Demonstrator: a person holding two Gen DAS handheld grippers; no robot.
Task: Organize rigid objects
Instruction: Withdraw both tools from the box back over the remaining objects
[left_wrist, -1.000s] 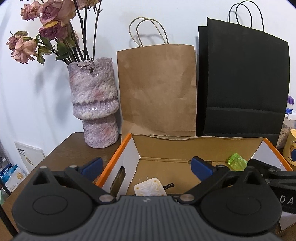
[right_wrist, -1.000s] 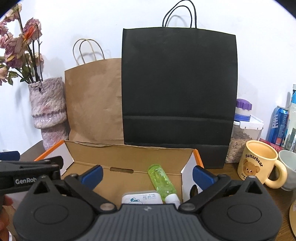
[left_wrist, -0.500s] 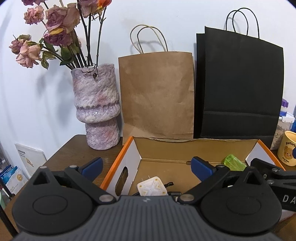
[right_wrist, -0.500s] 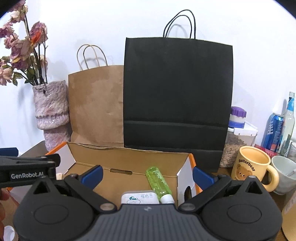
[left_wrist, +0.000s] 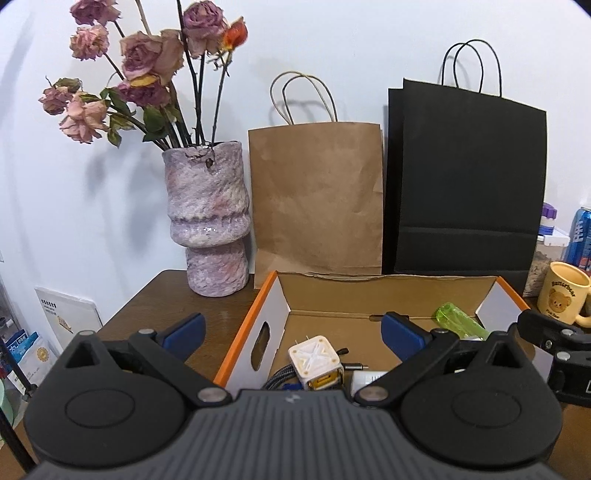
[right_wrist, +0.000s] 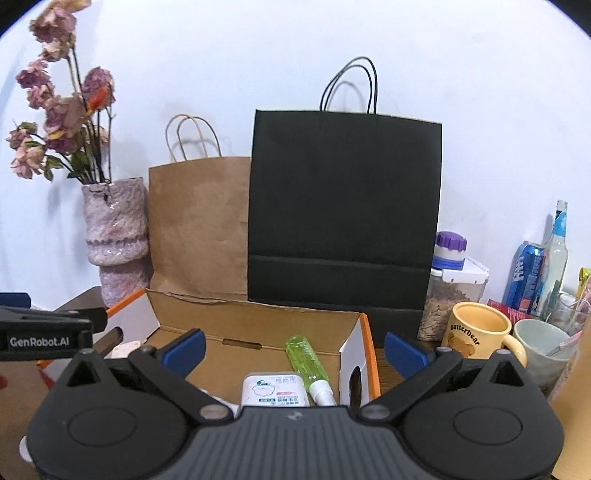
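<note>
The left gripper (left_wrist: 291, 328) sat at the bottom of its own view with its jaws spread wide and nothing between them; one blue fingertip (left_wrist: 184, 329) showed at lower left over the brown table (left_wrist: 173, 295), the other at lower right over the cardboard box (left_wrist: 388, 291). The box, orange along its rim and white on its end flaps, filled the lower middle of the frame. Inside it, low in the centre, lay a white cube-shaped charger (left_wrist: 314, 360) with a dark cable (left_wrist: 282, 374) just beside it, and toward the right a clear green bottle (left_wrist: 456, 319) lay on its side. Part of the right gripper showed at the right edge.

The right gripper (right_wrist: 293, 349) was likewise wide open and held nothing, its blue tips spread at lower left and lower right of its view. Between them, in the box (right_wrist: 258, 314), the green bottle (right_wrist: 306, 360) lay with its white cap toward the camera, touching or just beside a white packet (right_wrist: 275, 389) printed with a small cartoon.

Behind the box stood a brown paper bag (left_wrist: 317, 195) in the centre and a black paper bag (left_wrist: 469, 177) to its right, both upright against the white wall. A mottled purple vase (left_wrist: 207, 218) of dried roses stood at the upper left. At the right edge stood a yellow bear mug (right_wrist: 476, 330), a pale cup (right_wrist: 539, 339), a blue can (right_wrist: 526, 273) and a purple-lidded jar (right_wrist: 448, 251).
</note>
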